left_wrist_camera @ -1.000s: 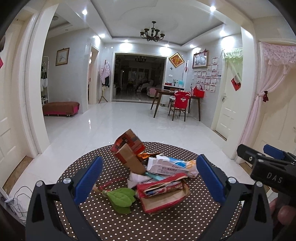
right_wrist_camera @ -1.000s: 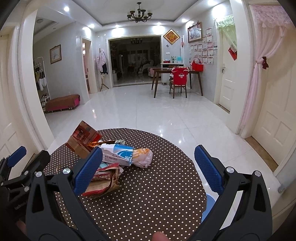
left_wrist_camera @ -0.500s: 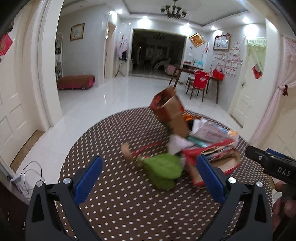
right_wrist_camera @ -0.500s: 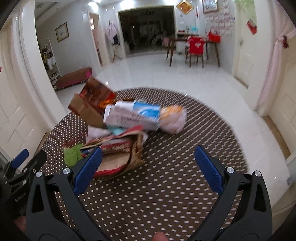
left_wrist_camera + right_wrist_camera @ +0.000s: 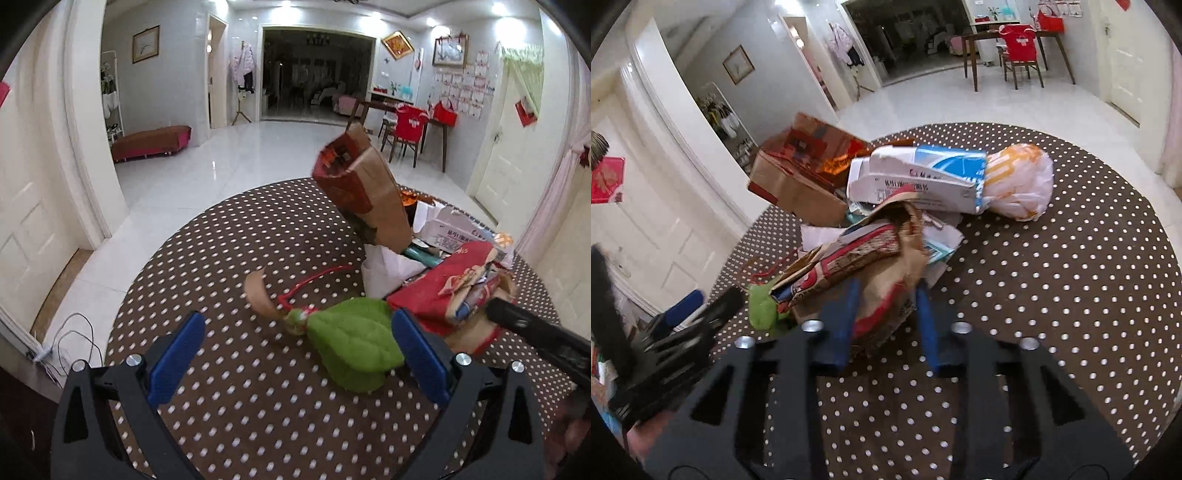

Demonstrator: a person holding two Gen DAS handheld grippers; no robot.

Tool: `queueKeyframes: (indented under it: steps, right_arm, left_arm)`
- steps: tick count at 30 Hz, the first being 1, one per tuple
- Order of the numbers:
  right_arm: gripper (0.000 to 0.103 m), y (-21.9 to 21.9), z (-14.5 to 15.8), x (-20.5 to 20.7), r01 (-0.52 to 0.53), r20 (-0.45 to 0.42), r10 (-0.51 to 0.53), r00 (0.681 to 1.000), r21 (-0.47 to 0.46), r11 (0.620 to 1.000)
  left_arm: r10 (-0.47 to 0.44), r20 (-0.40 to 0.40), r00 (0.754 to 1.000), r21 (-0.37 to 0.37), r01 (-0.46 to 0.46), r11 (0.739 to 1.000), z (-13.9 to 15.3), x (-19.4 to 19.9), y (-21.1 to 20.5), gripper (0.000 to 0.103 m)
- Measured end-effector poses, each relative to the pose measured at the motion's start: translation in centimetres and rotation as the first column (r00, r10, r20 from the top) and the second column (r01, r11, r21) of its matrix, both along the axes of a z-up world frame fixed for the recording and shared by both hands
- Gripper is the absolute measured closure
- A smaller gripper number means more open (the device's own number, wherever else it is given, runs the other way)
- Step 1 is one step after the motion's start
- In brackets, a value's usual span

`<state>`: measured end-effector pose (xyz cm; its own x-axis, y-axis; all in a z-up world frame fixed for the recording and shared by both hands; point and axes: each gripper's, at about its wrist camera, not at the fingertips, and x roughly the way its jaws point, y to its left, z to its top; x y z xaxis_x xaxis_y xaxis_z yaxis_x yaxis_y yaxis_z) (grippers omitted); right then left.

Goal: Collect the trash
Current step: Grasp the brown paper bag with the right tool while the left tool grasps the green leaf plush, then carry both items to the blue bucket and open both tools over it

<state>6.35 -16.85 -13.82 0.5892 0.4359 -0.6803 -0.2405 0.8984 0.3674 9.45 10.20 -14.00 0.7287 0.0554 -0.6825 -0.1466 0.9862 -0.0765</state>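
Note:
A pile of trash lies on a round brown polka-dot table (image 5: 229, 258). My left gripper (image 5: 295, 350) is open, its blue pads either side of a green leaf-shaped piece (image 5: 354, 347) with a red string and a brown paper scrap. My right gripper (image 5: 886, 317) has closed on the near end of a crumpled brown and red paper bag (image 5: 871, 266). Behind it lie a white and blue carton (image 5: 923, 181), a white and orange plastic bag (image 5: 1019, 184) and a torn brown cardboard box (image 5: 798, 173). The box also shows in the left wrist view (image 5: 362, 192).
The table edge (image 5: 1145, 206) curves round on the right, with white tiled floor (image 5: 258, 147) beyond. A white door (image 5: 26, 206) and cables stand at the left. A dining table with a red chair (image 5: 406, 129) is far back.
Both grippers moved forward and down to the pile. The right gripper went from wide open to closed on the paper bag. The left gripper stayed open and now straddles the green leaf.

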Motion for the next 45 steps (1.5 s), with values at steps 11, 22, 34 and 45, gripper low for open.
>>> queueKeyframes:
  steps: [11, 22, 34, 45]
  right_arm:
    - [0.027, -5.0, -0.2, -2.4, 0.044, -0.081, -0.035, 0.996, 0.113, 0.993]
    - [0.045, 0.6, 0.5, -2.9, -0.057, -0.039, 0.055, 0.998, -0.043, 0.997]
    - [0.051, -4.4, 2.4, -4.6, -0.025, 0.047, 0.023, 0.999, 0.039, 0.999]
    - [0.05, -21.9, 4.7, -6.4, 0.284, 0.095, -0.296, 0.951, 0.118, 0.952]
  left_arm:
    - [-0.109, -0.106, 0.988, -0.135, 0.094, 0.986, -3.4, 3.9, -1.7, 0.058]
    - [-0.123, -0.085, 0.989, -0.123, 0.112, 0.986, -3.6, 1.3, -1.5, 0.08]
    - [-0.197, 0.013, 0.98, -0.122, 0.197, 0.973, -1.2, -3.4, -3.4, 0.084]
    - [-0.428, 0.08, 0.9, -0.096, 0.435, 0.896, 3.3, -2.5, -15.1, 0.084]
